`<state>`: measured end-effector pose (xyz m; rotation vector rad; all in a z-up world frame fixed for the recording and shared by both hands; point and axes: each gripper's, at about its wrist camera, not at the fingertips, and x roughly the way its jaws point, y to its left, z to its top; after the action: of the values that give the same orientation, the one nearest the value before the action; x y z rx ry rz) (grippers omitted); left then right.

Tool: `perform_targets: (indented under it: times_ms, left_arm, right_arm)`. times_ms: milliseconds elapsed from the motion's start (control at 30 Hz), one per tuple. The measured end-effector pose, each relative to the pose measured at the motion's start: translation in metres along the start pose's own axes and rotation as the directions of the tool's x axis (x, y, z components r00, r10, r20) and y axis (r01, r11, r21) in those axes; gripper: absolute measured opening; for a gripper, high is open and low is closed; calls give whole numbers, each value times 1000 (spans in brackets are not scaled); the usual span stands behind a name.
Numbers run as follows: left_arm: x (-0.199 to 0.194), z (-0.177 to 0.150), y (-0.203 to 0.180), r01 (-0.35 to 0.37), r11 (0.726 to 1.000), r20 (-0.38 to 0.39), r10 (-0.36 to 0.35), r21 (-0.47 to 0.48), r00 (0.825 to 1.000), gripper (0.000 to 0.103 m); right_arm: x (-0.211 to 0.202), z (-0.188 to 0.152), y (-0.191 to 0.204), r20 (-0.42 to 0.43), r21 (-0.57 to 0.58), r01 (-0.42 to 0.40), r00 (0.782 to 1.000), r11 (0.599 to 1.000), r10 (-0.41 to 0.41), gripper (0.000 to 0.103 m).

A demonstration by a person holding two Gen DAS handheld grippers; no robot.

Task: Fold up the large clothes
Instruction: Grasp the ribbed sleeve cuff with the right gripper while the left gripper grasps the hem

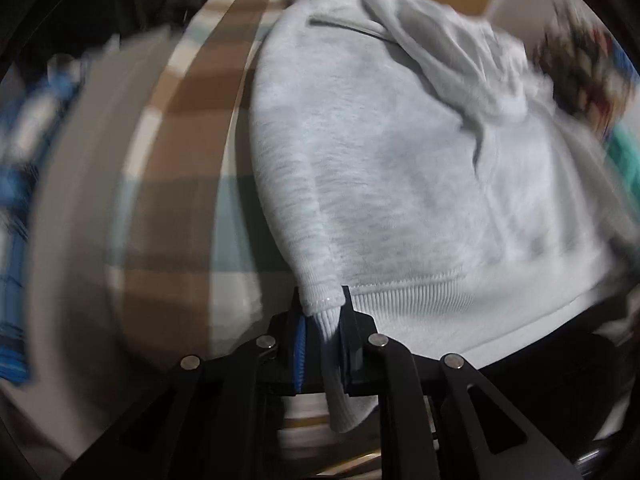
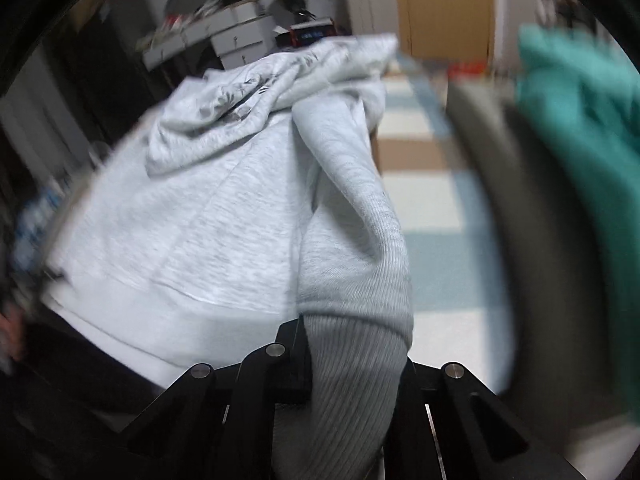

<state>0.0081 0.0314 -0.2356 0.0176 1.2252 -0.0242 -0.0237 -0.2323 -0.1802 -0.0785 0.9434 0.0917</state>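
Note:
A light grey hoodie (image 1: 380, 168) hangs stretched in front of both cameras, hood end away and ribbed hem toward me. My left gripper (image 1: 323, 322) is shut on a ribbed cuff of the hoodie's sleeve, next to the hem. In the right wrist view the hoodie (image 2: 208, 216) fills the left and middle. My right gripper (image 2: 352, 344) is shut on the other ribbed cuff (image 2: 352, 380), which drapes over and hides the fingertips. Both views are motion-blurred.
A checked mat of brown, cream and pale blue squares (image 1: 176, 184) lies below; it also shows in the right wrist view (image 2: 424, 208). A teal cloth (image 2: 588, 168) is at the right. White drawers (image 2: 236, 40) and a wooden door (image 2: 444, 8) stand behind.

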Motion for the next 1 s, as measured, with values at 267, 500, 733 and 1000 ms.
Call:
perform_targets:
  times_ms: [267, 500, 733, 1000]
  left_arm:
    - [-9, -14, -38, -215, 950, 27, 214, 227, 976, 8]
    - [-27, -9, -42, -205, 946, 27, 204, 250, 979, 11]
    - [-28, 6, -9, 250, 968, -34, -250, -19, 968, 72]
    - [-20, -8, 8, 383, 915, -21, -389, -130, 921, 55]
  right_arm:
    - [1, -13, 20, -9, -191, 186, 981, 964, -192, 7]
    - [2, -18, -3, -51, -95, 59, 997, 994, -64, 8]
    - [-6, -4, -29, 0, 130, -214, 976, 968, 216, 17]
    - [-2, -8, -53, 46, 290, -349, 935, 891, 352, 14]
